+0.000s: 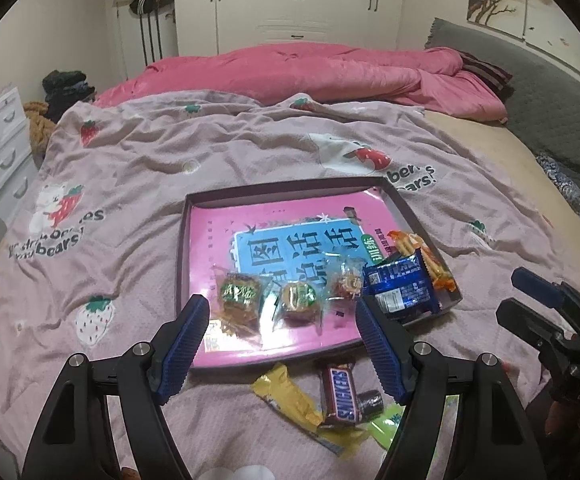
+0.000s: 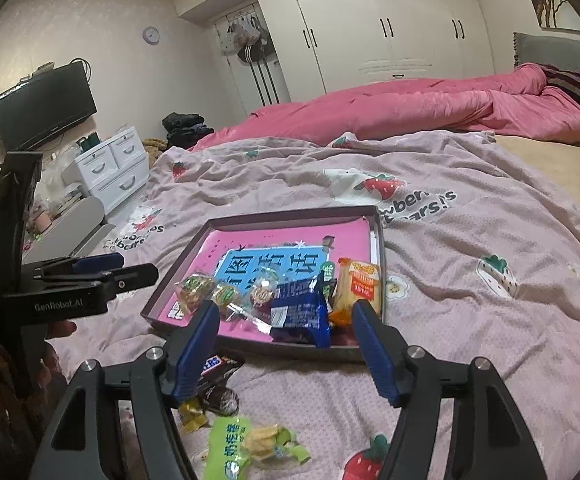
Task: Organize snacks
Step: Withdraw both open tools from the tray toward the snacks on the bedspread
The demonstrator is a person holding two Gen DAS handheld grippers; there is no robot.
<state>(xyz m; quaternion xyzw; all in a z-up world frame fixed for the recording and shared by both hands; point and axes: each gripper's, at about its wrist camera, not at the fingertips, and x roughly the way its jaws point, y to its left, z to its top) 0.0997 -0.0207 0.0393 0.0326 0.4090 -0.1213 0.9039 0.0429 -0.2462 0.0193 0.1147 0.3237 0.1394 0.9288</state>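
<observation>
A shallow dark tray [image 1: 193,208] lined with a pink book lies on the strawberry blanket. Along its near edge sit two green-labelled cakes [image 1: 237,296], a red-gold candy [image 1: 348,280], a blue packet [image 1: 402,284] and an orange packet [image 1: 422,252]. In front of the tray lie a yellow wrapper [image 1: 285,396], a Snickers bar [image 1: 340,394], a dark candy [image 1: 370,400] and a green packet [image 2: 241,444]. My left gripper [image 1: 281,304] hangs open over the tray's near edge, holding nothing. My right gripper [image 2: 285,308] is open too, above the blue packet [image 2: 302,312], its jaws apart from it.
A pink duvet [image 1: 330,72] is heaped at the far side of the bed, with a grey headboard [image 1: 550,92] to the right. White drawers [image 2: 109,168] and a television [image 2: 45,104] stand left of the bed. A hand grips each tool's handle.
</observation>
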